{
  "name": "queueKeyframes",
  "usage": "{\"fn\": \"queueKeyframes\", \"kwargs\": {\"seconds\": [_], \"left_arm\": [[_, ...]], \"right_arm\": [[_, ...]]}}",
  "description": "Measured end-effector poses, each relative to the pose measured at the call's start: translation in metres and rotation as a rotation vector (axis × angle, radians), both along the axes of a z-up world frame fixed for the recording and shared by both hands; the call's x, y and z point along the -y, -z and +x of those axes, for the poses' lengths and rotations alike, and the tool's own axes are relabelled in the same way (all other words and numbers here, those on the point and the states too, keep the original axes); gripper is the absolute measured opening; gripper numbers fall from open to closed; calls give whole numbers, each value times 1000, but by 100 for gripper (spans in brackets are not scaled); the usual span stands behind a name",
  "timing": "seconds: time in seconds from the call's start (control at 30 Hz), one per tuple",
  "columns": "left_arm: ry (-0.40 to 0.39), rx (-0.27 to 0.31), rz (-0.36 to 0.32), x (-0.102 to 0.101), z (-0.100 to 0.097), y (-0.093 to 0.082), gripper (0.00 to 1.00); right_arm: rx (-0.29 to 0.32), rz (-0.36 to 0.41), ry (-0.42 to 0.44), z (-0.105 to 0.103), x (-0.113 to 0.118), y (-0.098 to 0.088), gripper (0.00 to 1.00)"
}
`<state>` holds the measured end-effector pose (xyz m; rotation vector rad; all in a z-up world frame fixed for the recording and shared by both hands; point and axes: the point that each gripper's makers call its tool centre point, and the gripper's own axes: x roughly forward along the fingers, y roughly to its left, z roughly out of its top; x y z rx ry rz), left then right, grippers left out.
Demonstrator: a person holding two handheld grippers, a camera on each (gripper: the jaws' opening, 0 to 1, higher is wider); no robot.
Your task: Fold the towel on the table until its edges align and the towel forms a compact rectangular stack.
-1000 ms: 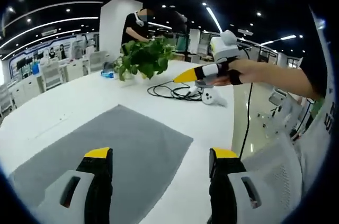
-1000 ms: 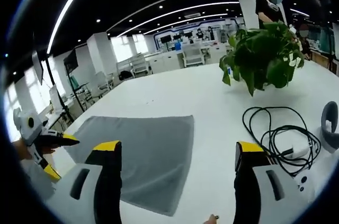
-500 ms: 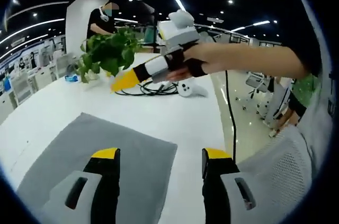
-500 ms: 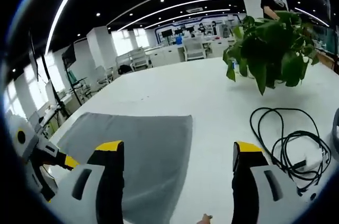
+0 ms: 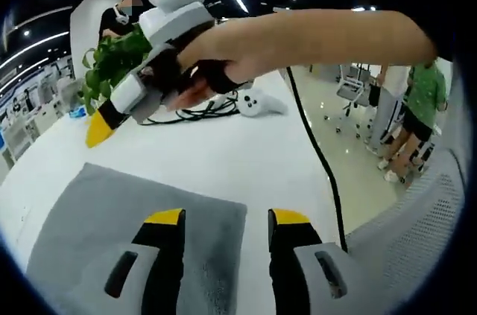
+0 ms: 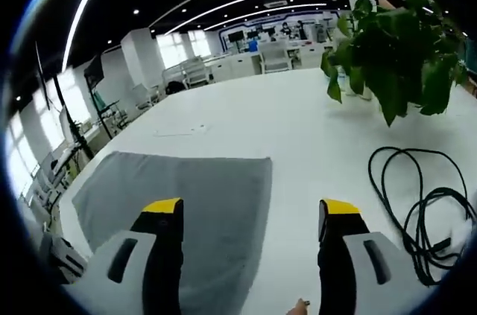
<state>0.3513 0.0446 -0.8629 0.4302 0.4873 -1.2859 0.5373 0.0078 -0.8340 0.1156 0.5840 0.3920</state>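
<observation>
The grey towel (image 6: pixel 186 203) lies flat and unfolded on the white table (image 6: pixel 298 121), so the step in hand looks like reaching for its edge to start the first fold. To do it well, each gripper should come down on its own corner of the same towel edge, pinch only 1 layer, and lift both corners together so the cloth carries over square onto the opposite edge.

The left gripper (image 5: pixel 223 220) hovers above the towel's (image 5: pixel 112 218) corner, just at its edge; its 2 yellow-tipped fingers (image 5: pixel 165 218) stand a moderate gap apart and hold nothing. The right gripper (image 6: pixel 250 211) hangs over the towel's side nearest the coiled black cable (image 6: pixel 417 203), fingers (image 6: pixel 164 207) spread wide and empty, 1 over the cloth and 1 over bare table. In the left gripper view the right gripper (image 5: pixel 100 127) reaches across beyond the towel, toward the potted plant (image 6: pixel 395 54).
</observation>
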Motion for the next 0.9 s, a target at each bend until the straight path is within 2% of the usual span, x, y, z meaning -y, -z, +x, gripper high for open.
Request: {"fn": "queueKeyframes", "kwargs": {"seconds": [0.1, 0.23, 0.37, 0.57, 0.73, 0.9], "left_arm": [[45, 13, 23, 8, -3, 7, 40], [61, 1, 30, 14, -4, 15, 34], [66, -7, 52, 15, -4, 25, 29], [69, -30, 48, 22, -4, 32, 26], [79, -46, 77, 22, -7, 43, 25], [81, -43, 93, 21, -8, 49, 24]], "right_arm": [[-1, -12, 9, 11, 2, 4, 69], [26, -20, 5, 22, -2, 6, 64], [13, -29, 6, 29, -5, 15, 63], [16, -21, 40, 45, -6, 18, 60], [22, 5, 57, 56, -9, 19, 58], [-6, 3, 52, 57, -13, 33, 55]]}}
